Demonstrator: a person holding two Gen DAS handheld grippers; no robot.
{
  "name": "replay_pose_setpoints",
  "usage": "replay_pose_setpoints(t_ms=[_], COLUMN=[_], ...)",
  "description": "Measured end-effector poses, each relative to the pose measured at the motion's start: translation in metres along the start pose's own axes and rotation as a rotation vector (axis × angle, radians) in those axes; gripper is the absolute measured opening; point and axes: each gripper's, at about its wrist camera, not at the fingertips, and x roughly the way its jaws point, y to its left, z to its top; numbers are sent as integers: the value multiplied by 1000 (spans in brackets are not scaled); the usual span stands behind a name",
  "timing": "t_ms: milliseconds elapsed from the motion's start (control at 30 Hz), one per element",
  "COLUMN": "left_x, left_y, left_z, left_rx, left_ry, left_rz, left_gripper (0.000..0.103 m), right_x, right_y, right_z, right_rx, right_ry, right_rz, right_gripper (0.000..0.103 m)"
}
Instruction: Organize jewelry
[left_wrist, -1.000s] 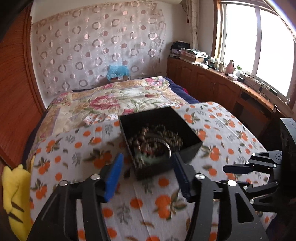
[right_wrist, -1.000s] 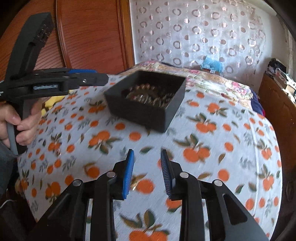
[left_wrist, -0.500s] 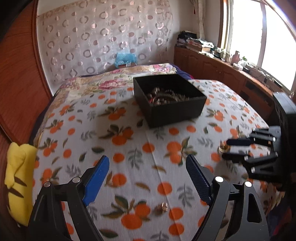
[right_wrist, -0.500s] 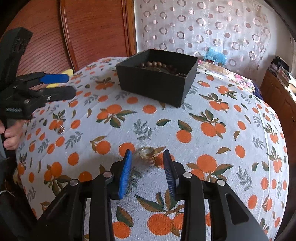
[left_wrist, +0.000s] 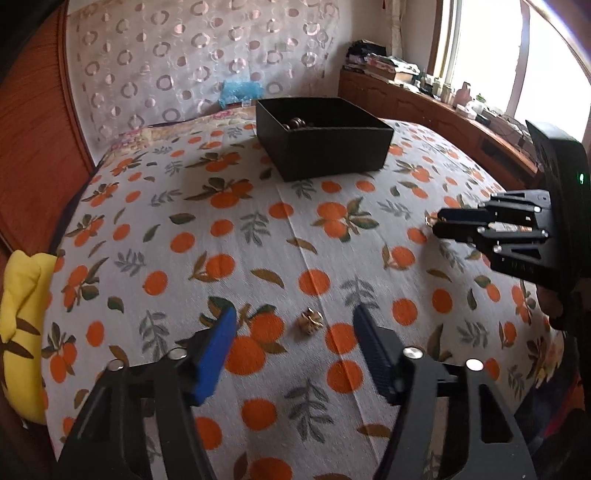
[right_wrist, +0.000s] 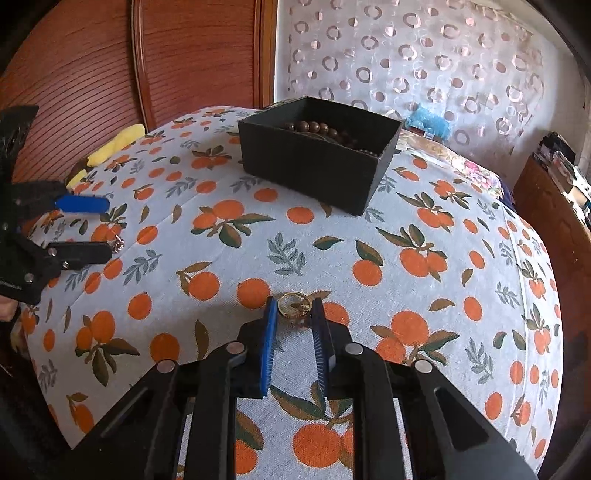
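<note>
Slippage is the main risk: the gold ring (right_wrist: 293, 308) lies on the soft orange-print bedspread (right_wrist: 424, 295) between the blue pads of the right hand-held gripper (right_wrist: 293, 325), whose jaws stand close on either side of it but, as far as the right wrist view shows, are not yet pressed against it. If they close off-centre, the round band may squirt out forward or get pushed down into the cloth, and the pads could pinch fabric with it. The left hand-held gripper (left_wrist: 295, 343) is wide open over a small gold trinket (left_wrist: 311, 322), likely an earring, which sits nearer its right pad; so small a piece could tip or roll under an uneven squeeze. Both pieces are well apart from the black box (left_wrist: 325, 147), which sits farther up the bed and already holds brown beads (right_wrist: 314, 128). The stretch of bedspread between each piece and the box is bare, so there is free room to carry them. The bed's near edge falls away just behind both grippers, and anything dropped there may roll off. A yellow cushion (left_wrist: 22, 325) lies at the left edge.
</note>
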Motion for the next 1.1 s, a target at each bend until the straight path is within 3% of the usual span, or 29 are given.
replay_pose_setpoints(t_ms=[133,267,433,667,800,1100], left_x=[4,7,7,3,0,0], left_y=[-1,-2,-2,0,2,0], left_z=[-1,2,1,6,18,86], left_rx=[3,7,13,3,3,11], left_ry=[11,12,12,-12,-42,-145], left_rz=[-4,4,1,-2,-6,0], left_gripper=[42,34,14,14,14,14], right_x=[-6,-10,-15,-18,-20,-3], right_y=[3,6,9,6,-4,-36], right_z=[0,2,4,10,30,98], right_rx=[-1,-7,-11,-14,-8,57], right_ry=[-11,-18,-27,-35,-68,-155], right_rz=[10,14,19,10,1,9], right_gripper=[21,21,21,21,21,22])
